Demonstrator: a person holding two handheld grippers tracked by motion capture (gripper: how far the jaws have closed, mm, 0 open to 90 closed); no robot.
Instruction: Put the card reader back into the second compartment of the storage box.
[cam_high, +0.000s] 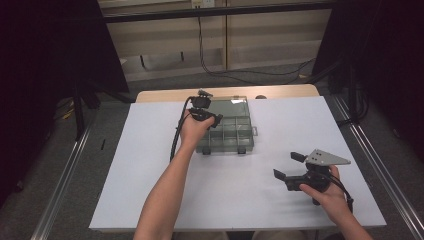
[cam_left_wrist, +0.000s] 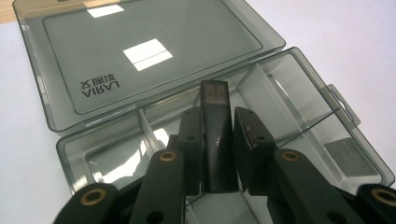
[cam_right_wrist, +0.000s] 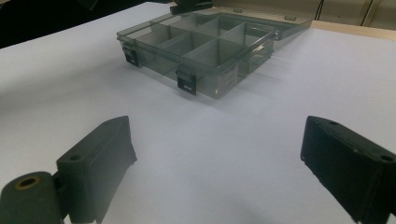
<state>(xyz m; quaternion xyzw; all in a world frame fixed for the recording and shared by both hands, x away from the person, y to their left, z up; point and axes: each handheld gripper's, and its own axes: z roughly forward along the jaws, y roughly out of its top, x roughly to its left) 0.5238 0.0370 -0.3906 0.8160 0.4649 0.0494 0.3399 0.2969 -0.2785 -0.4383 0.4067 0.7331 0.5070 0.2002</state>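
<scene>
A clear grey compartment box (cam_high: 239, 136) sits on the white table with its lid (cam_left_wrist: 154, 51) lying open flat at the far side. Over the box's left compartments hangs my left gripper (cam_high: 209, 118), pointing down. In the left gripper view its jaws are shut on a small flat black block (cam_left_wrist: 215, 140), which stands upright above a divider of the box (cam_left_wrist: 299, 65). My right gripper (cam_high: 287, 165) rests near the table's front right, well apart from the box. Its jaws (cam_right_wrist: 224, 158) stand wide open with only bare table between them, facing the box (cam_right_wrist: 201, 56) and its two front latches.
The table is covered by a white sheet (cam_high: 150, 170), with a wooden strip (cam_high: 165, 95) at the far edge. Cables trail on the floor behind. Dark stands flank the table on both sides.
</scene>
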